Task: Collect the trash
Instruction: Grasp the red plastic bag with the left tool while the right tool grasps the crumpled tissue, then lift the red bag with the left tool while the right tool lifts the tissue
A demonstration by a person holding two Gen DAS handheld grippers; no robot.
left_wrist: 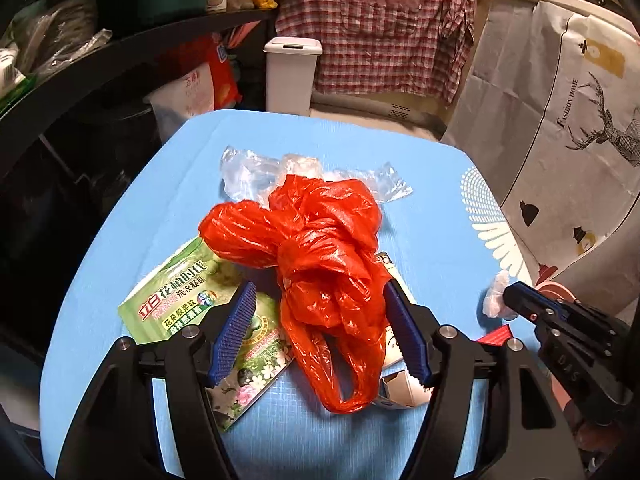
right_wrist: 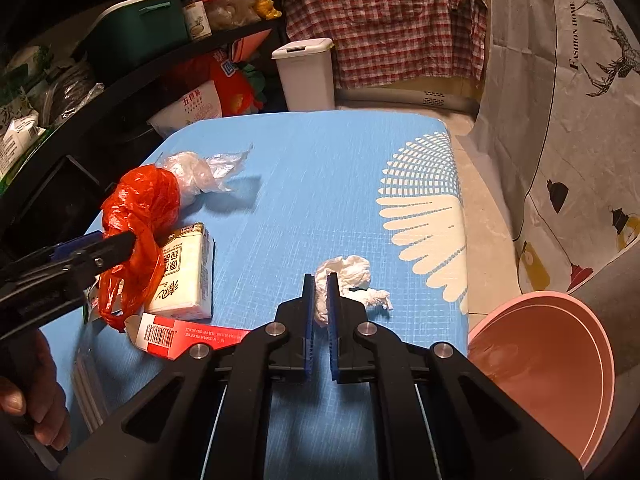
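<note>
A crumpled orange plastic bag (left_wrist: 320, 240) lies on the blue tablecloth (left_wrist: 420, 220), over a green detergent pouch (left_wrist: 180, 300) and a white carton (left_wrist: 400, 392). My left gripper (left_wrist: 320, 288) is open and straddles the bag; its left pad stands apart from the bag, while its right pad is at the bag's edge. Behind the bag is a clear plastic bag (left_wrist: 260, 172). In the right wrist view my right gripper (right_wrist: 320, 292) is shut on a crumpled white tissue (right_wrist: 348, 272) on the cloth. The orange bag (right_wrist: 140, 208), the carton (right_wrist: 184, 272) and a red-and-white box (right_wrist: 168, 334) lie to its left.
A pink basin (right_wrist: 560, 360) sits low beside the table's right edge. A white lidded bin (right_wrist: 306, 76) stands behind the table, below a hanging plaid shirt (right_wrist: 384, 20). Dark cluttered shelves (right_wrist: 120, 80) run along the left. A hand (right_wrist: 24, 400) holds the left gripper.
</note>
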